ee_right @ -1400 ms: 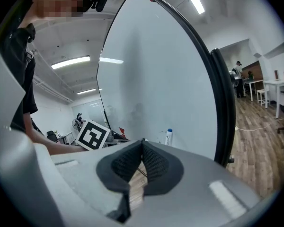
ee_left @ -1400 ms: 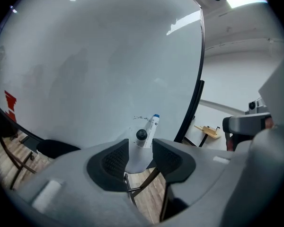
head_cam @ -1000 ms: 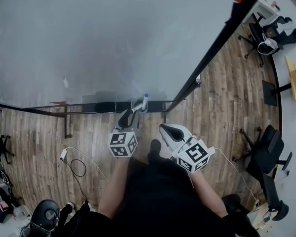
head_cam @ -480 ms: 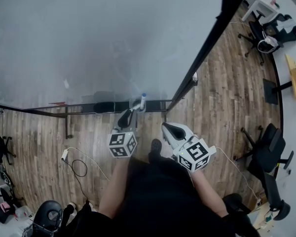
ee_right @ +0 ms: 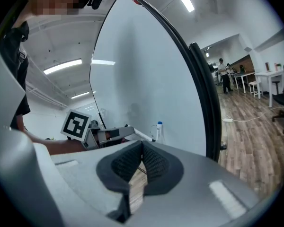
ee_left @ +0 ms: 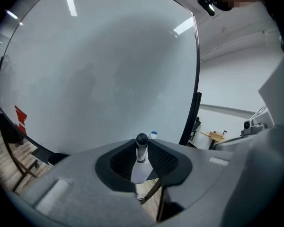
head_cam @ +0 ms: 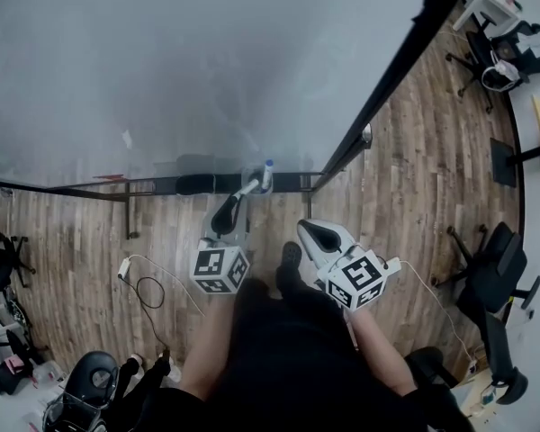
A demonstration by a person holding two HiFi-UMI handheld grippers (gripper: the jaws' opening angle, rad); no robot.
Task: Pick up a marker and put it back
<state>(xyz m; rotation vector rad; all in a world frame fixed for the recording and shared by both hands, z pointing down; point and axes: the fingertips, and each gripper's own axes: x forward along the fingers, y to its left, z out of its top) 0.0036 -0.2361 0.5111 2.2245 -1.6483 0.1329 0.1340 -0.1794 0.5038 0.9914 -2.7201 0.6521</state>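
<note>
A white marker with a black cap (ee_left: pixel 141 156) stands upright between my left gripper's (ee_left: pixel 141 146) pads, which have just been closing and now press on it. In the head view the left gripper (head_cam: pixel 237 198) holds that marker (head_cam: pixel 248 187) just off the whiteboard's tray (head_cam: pixel 288 182). A second marker with a blue cap (head_cam: pixel 267 171) stands in the tray right beside it, and shows behind the held one (ee_left: pixel 153 135). My right gripper (head_cam: pixel 304 233) hangs to the right, away from the tray. Its pads meet with nothing between them (ee_right: pixel 142 144).
A large whiteboard (head_cam: pixel 207 61) on a black frame fills the upper view, with a dark eraser (head_cam: pixel 196 184) on its tray. A white cable (head_cam: pixel 148 282) lies on the wooden floor at left. Office chairs (head_cam: pixel 486 277) stand at right.
My left gripper has closed on the marker and lifted it a little off the tray. The right gripper has stayed where it was.
</note>
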